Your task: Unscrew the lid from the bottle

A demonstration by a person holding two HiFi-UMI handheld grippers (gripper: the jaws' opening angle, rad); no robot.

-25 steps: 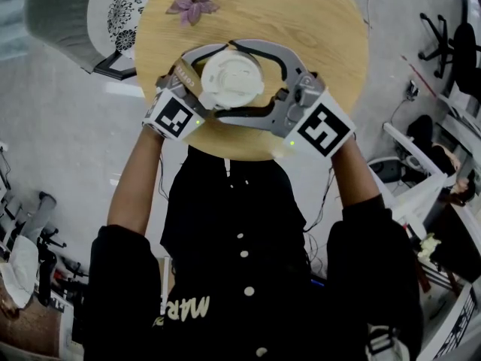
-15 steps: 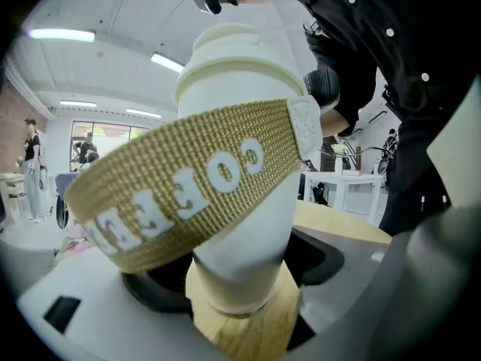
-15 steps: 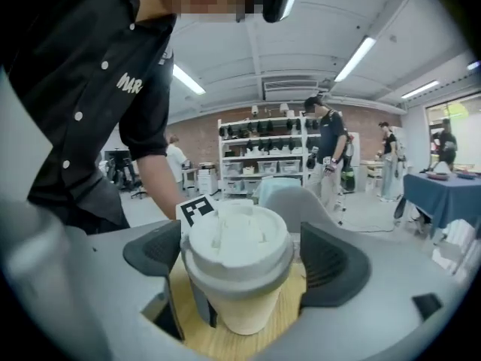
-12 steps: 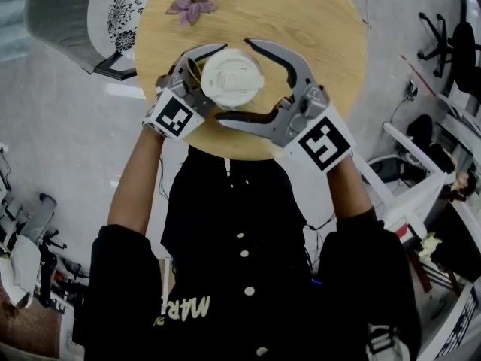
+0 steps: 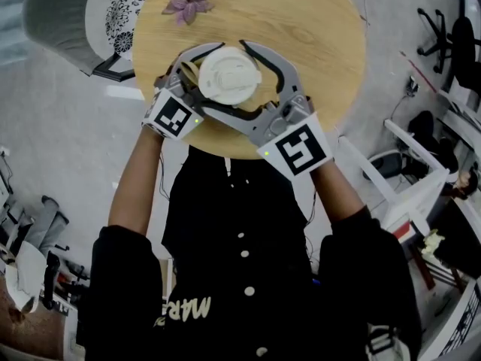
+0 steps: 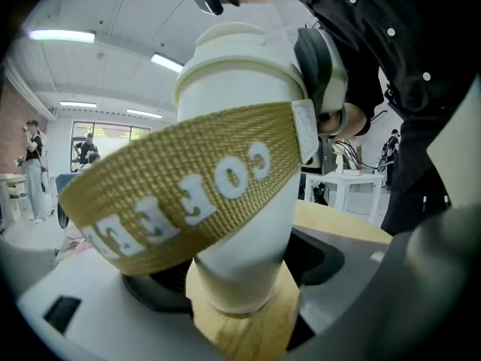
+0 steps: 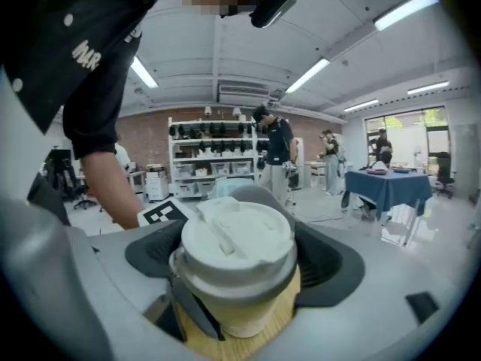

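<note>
Right gripper (image 5: 222,74) turned, closing on lid (image 7: 237,235); left gripper (image 6: 237,278) clamps bottle (image 6: 252,239) near table edge (image 5: 214,147)

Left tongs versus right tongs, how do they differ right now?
The left tongs clamp the bottle low on its body, below the strap; the right tongs sit higher, around the lid. The left tongs are shut; the right tongs have just been closing, with the lid between them. Both work the same bottle, standing on the table.
</note>
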